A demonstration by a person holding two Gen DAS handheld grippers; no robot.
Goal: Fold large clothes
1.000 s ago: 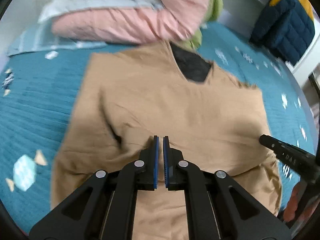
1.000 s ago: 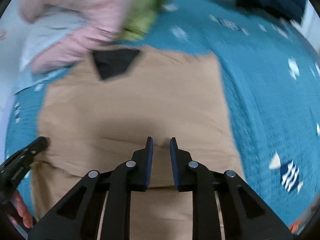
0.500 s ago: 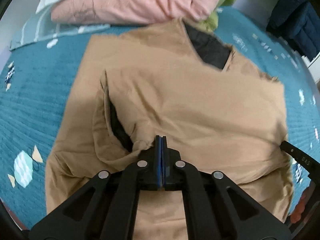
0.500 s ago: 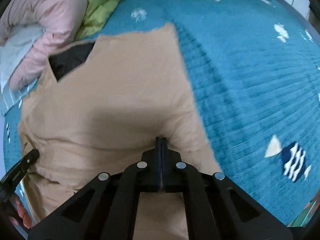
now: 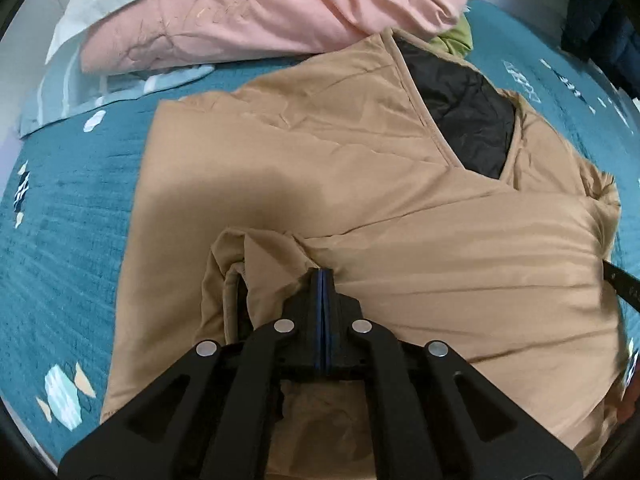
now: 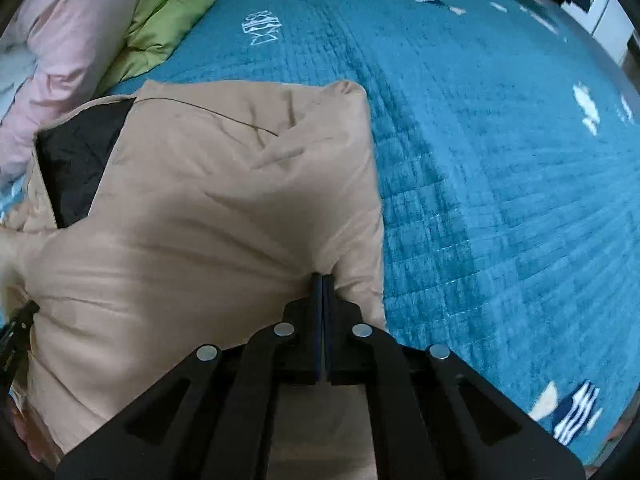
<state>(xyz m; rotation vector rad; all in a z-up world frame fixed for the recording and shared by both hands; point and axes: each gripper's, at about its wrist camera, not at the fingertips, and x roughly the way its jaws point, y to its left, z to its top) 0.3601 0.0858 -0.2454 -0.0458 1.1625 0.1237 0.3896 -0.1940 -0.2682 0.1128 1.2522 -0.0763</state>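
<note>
On the teal bed (image 5: pixel 72 240), seen from the left wrist, a tan jacket (image 5: pixel 340 168) lies spread with its black lining (image 5: pixel 468 120) showing at the open neck, its collar end near a pink quilt (image 5: pixel 260 12). The left gripper (image 5: pixel 322 276) has its jaws pressed fully together on a bunched fold of the jacket's near edge; a second ago they stood slightly apart above flat cloth, so the pinch is new, and the fabric now rises in a ridge toward the collar. The tip of the other tool shows at the right edge. From the right wrist, the right gripper (image 6: pixel 322 280) likewise has its jaws closed tight on the jacket (image 6: pixel 208 208) close to its side edge, where a moment earlier they were open; the cloth puckers around the pinch. Beyond lie bare bed (image 6: pixel 500 160), a green quilt (image 6: pixel 172 16) and the pink one at upper left. With both lower corners now caught and carried forward, the hem looks set to be laid over the chest, probably the first fold across the body.
</note>
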